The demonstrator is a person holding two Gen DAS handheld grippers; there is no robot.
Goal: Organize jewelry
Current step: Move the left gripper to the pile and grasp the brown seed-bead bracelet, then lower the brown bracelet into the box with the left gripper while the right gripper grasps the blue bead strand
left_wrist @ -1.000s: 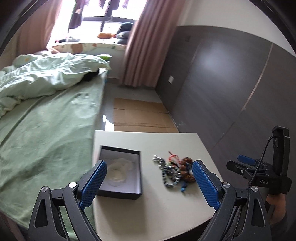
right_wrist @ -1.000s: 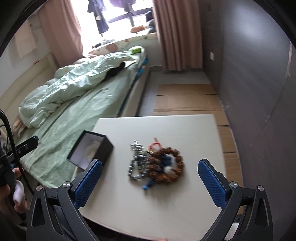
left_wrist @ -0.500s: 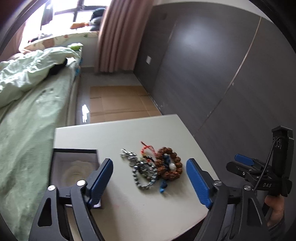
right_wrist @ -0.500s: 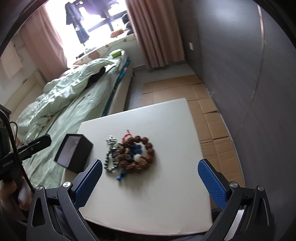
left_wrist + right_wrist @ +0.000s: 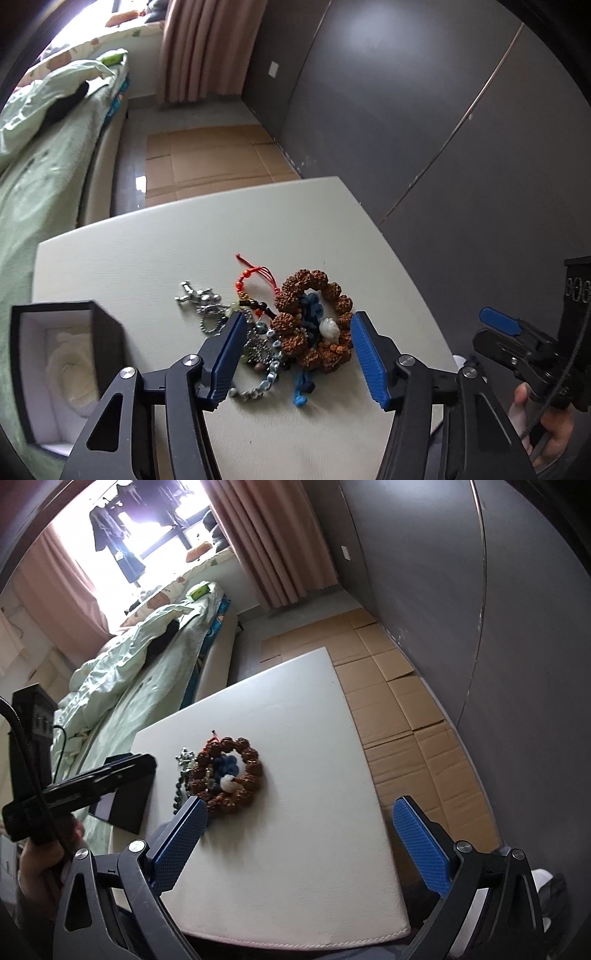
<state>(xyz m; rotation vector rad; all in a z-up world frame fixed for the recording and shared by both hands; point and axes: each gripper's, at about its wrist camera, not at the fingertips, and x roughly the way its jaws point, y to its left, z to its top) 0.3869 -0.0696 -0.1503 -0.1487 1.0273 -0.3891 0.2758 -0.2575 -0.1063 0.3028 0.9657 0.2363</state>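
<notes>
A pile of jewelry lies mid-table: a brown bead bracelet [image 5: 314, 317] with a white charm and blue cord, a silver chain [image 5: 255, 354] and a red cord [image 5: 255, 277]. The bracelet also shows in the right wrist view [image 5: 231, 777]. An open black jewelry box [image 5: 55, 365] with a white insert stands at the table's left; it also shows in the right wrist view [image 5: 129, 805]. My left gripper [image 5: 299, 354] is open, its blue pads either side of the pile just above it. My right gripper [image 5: 299, 834] is open and empty over the table's near right part.
The white table [image 5: 295, 738] stands beside a bed with green bedding [image 5: 129, 679] on the left. A dark wall [image 5: 406, 110] runs along the right. Flattened cardboard [image 5: 399, 701] covers the floor beyond the table.
My left gripper has swung right from the box and come down close over the jewelry pile. My right gripper has shifted right and back, away from the pile.
</notes>
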